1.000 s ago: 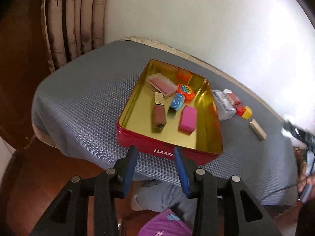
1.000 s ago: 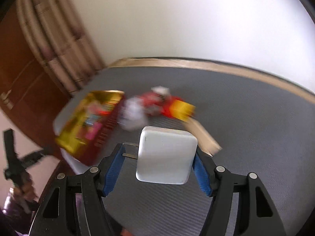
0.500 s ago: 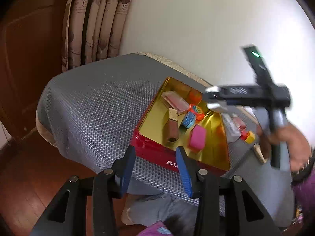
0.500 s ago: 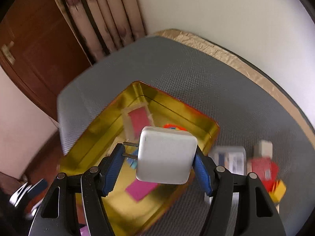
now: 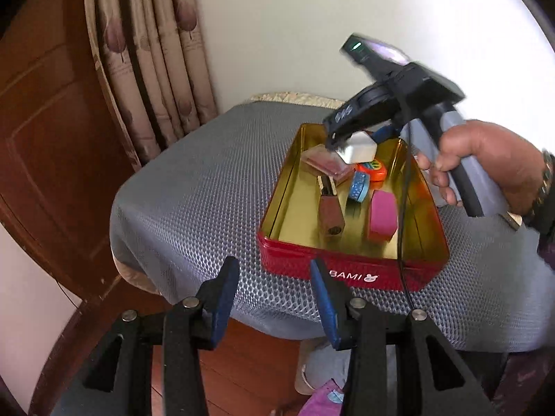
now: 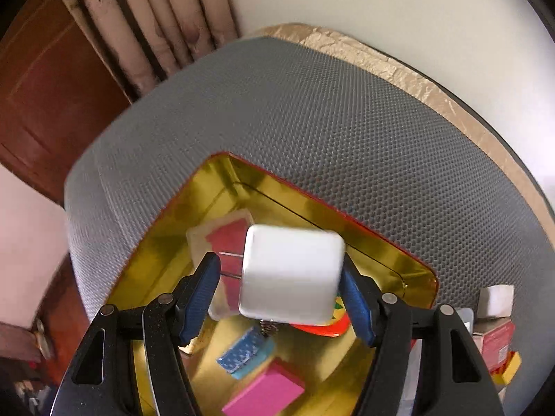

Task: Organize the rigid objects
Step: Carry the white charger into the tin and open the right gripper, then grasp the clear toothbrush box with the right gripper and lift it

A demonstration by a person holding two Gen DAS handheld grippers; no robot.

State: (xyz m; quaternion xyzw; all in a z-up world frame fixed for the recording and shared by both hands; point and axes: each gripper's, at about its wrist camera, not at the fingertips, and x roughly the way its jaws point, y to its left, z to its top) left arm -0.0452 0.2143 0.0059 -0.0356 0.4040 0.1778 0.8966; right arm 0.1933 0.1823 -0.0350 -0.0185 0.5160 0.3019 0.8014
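**White charger held over the tin; left tool idle at the table edge**

Left gripper (image 5: 274, 298): nearest the lens, jaws apart, nothing between them. Hangs off the near edge of the grey mesh table cover (image 5: 194, 194), just short of the red tin (image 5: 347, 270). Lettering on the tin's front wall partly hidden behind the right finger; only "BAMI" reads.

Inside the gold-lined tin, near to far: pink block (image 5: 381, 213), brown stick-shaped item (image 5: 331, 213), blue oval piece (image 5: 359, 185), orange round item (image 5: 374, 170), flat clear case with a red insert (image 5: 327, 164). What the orange and blue pieces are cannot be made out.

Right gripper (image 6: 281, 294): jaws clamped on the white charger (image 6: 291, 274), metal prongs pointing toward its left finger. Charger is in the air above the far end of the tin, over the clear case and orange item, and blocks most of both in the right wrist view. Slight motion blur on its edges.

Right hand (image 5: 485, 163) grips the tool handle; a thin black cable (image 5: 404, 208) drops across the tin.

Beyond the tin's right side, small red, white and yellow objects (image 6: 496, 339) are cut off by the gripper body and frame edge. Curtain (image 5: 152, 52) and wooden door (image 5: 52, 121) sit behind the table.
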